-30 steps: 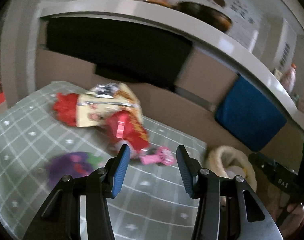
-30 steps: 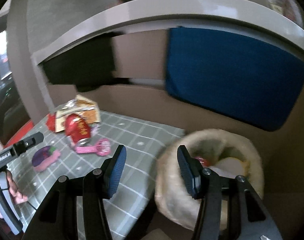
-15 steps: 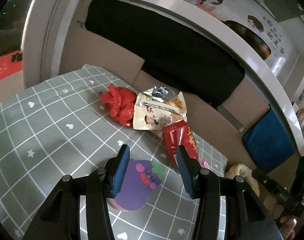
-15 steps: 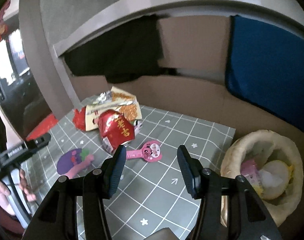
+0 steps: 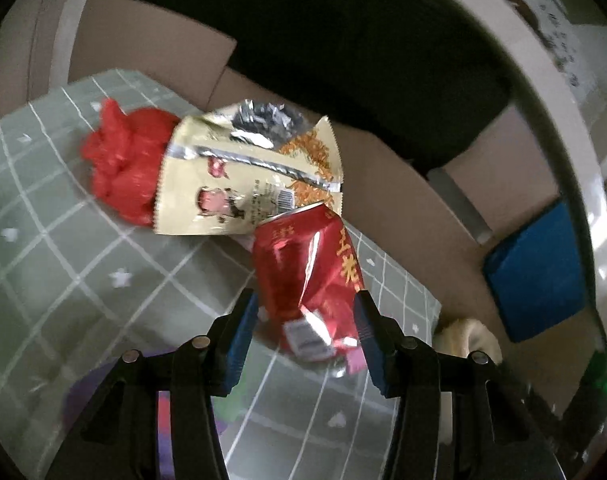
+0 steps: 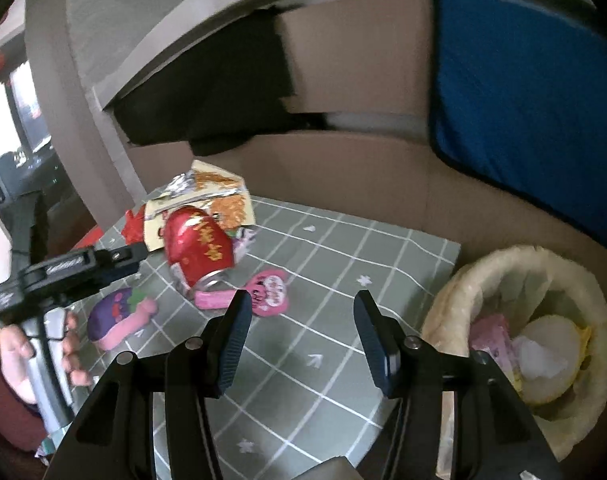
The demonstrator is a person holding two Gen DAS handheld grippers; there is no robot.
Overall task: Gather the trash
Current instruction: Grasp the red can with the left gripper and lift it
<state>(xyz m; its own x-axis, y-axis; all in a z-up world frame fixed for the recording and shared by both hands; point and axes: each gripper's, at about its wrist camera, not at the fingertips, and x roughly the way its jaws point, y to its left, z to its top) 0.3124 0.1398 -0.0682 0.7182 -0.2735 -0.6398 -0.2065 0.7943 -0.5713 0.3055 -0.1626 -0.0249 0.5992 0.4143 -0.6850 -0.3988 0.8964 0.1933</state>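
Left claw advanced, spread wide astride crushed red can, unclenched | right claw released, holding nothing

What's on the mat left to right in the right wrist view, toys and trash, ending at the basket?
Purple eggplant toy → crushed red can → pink hand fan toy → cream basket just off the mat's right edge. The snack bag and red wad behind the can overlap it, so they're left out.

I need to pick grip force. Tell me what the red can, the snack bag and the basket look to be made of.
Red can: thin glossy metal, likely aluminium; it is dented and creased with sharp highlights.
Snack bag: printed plastic film with a silvery foil lining, crinkled at its torn mouth.
Basket: cream, fuzzy or woven fibre; too blurred to say which.
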